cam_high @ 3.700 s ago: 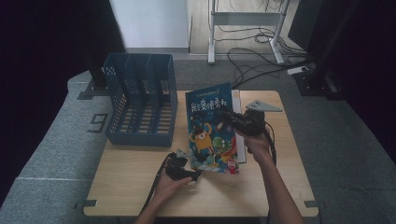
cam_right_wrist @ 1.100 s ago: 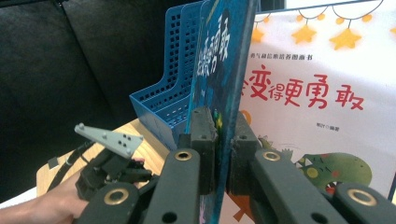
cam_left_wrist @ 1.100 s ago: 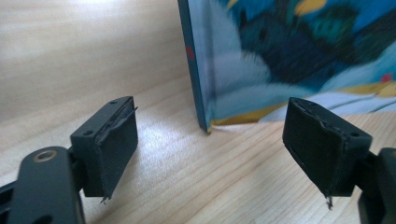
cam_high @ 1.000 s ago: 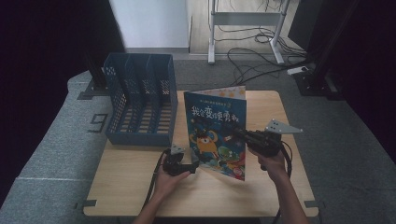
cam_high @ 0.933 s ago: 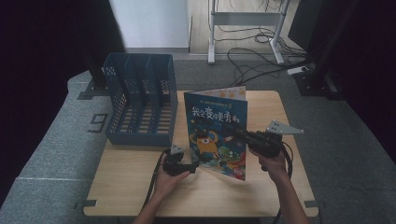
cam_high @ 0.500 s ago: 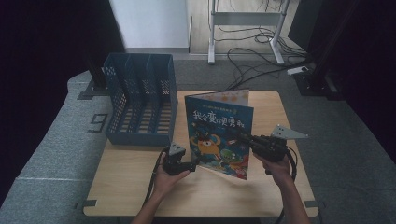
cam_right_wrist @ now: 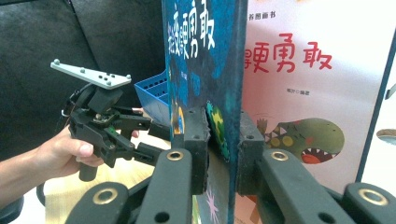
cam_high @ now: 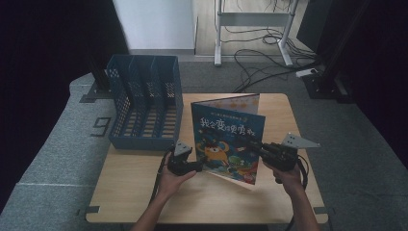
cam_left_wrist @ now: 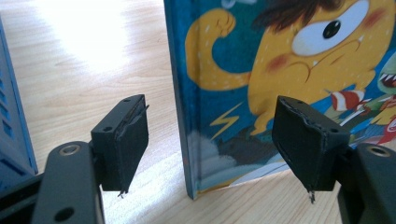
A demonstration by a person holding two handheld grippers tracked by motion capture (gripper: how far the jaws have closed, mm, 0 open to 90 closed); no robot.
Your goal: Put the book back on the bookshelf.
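On the wooden table, beside the empty blue file rack, a picture book is standing upright, not yet filed: the right gripper is clamping its cover, the left gripper straddling its spine, open.

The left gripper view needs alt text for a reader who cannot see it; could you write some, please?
A picture book stands on edge on a wooden table, its spine between the left gripper's open black jaws. A blue file rack edges in at left.

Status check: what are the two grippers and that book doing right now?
Right gripper clamps book's cover. Left gripper open astride its spine edge, jaws just narrowed. Book upright on table. Nothing blocking.
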